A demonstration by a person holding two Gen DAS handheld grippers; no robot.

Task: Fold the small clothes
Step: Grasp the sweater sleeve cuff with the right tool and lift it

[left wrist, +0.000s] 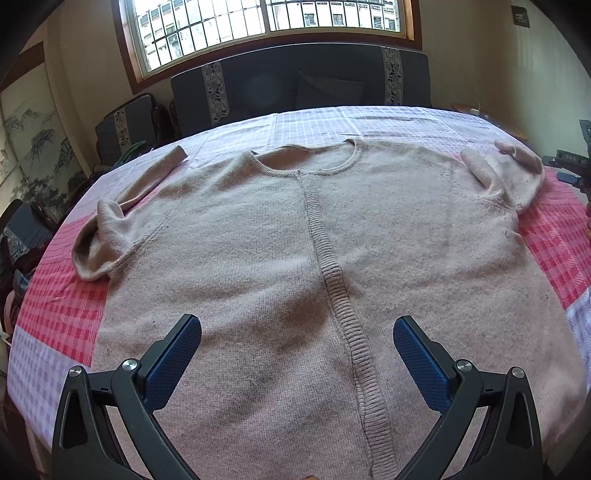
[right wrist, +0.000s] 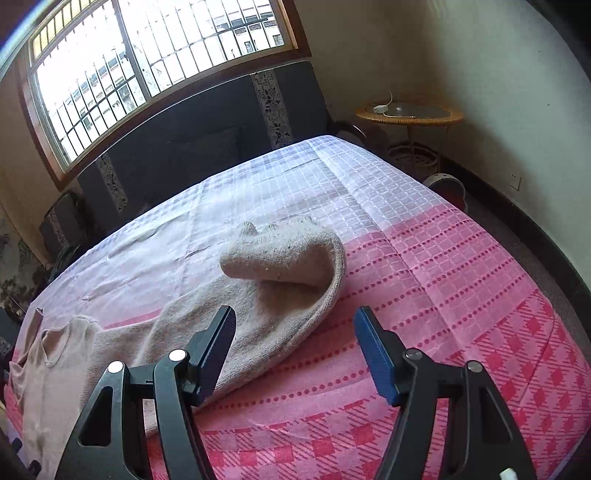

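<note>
Spread flat across the tabletop (left wrist: 59,295), a beige knitted sweater (left wrist: 258,229) is seen lying front up on a checked cloth of pink, red and pale lilac squares (right wrist: 461,295). Its round neckline (left wrist: 306,162) is turned toward the far edge, where a dark cushioned bench (left wrist: 295,85) stands under a barred window (left wrist: 266,22). A ribbed band (left wrist: 332,280) is seen running from the neckline down the middle of the sweater toward the camera.

The left hand-held gripper (left wrist: 297,334) is held above the lower middle of the sweater, its blue-padded fingers (left wrist: 173,354) spread wide with nothing caught between them; whether the pads touch the knit cannot be told. The left sleeve (left wrist: 133,206) is doubled back on itself near the shoulder, its cuff lying out toward the far left of the cloth.

In the right wrist view, the right sleeve (right wrist: 284,266) is seen folded over into a rounded hump on the pink part of the cloth. The right hand-held gripper (right wrist: 295,325) is poised over it, partly spread, with the near edge of the sleeve lying in the gap between its fingers (right wrist: 376,354); the pads are not pressed on the fabric. The right hand-held gripper is also visible at the right edge of the left wrist view (left wrist: 576,173). A small round wicker side table (right wrist: 410,114) stands in the far corner by the wall.
</note>
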